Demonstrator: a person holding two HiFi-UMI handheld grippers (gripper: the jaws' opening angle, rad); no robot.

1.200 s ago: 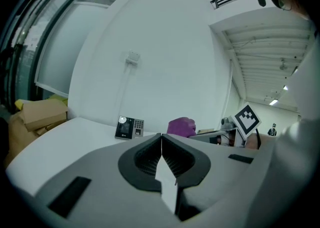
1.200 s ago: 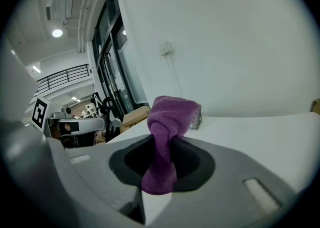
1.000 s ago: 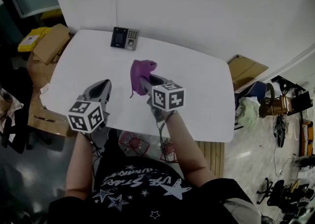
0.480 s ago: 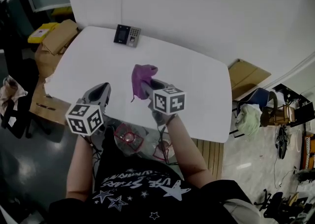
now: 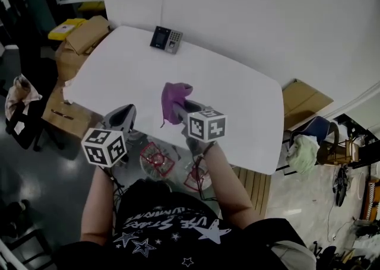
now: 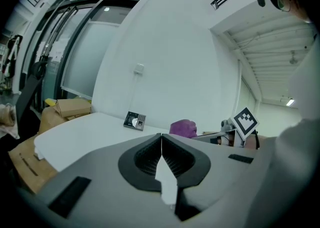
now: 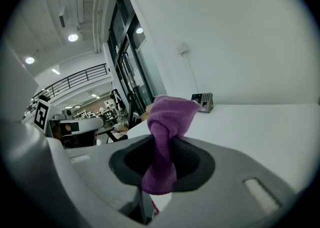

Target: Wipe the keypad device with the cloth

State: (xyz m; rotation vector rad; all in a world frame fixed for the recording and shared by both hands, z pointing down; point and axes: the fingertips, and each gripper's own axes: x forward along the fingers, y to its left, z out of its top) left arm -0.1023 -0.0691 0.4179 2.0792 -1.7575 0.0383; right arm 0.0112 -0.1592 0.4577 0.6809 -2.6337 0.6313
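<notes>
We find the right gripper (image 7: pixel 162 153) clamped on a crumpled purple cloth (image 7: pixel 169 116). The left gripper (image 6: pixel 161 148) is closed, empty. The black-and-grey keypad device (image 5: pixel 166 38) stands at the white table's (image 5: pixel 113 76) far edge.

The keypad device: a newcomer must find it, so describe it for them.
Find the white table and follow it to its far edge by the wall. The keypad device sits there alone: a small dark box with grey keys, unlike the soft purple cloth nearer the person.
</notes>
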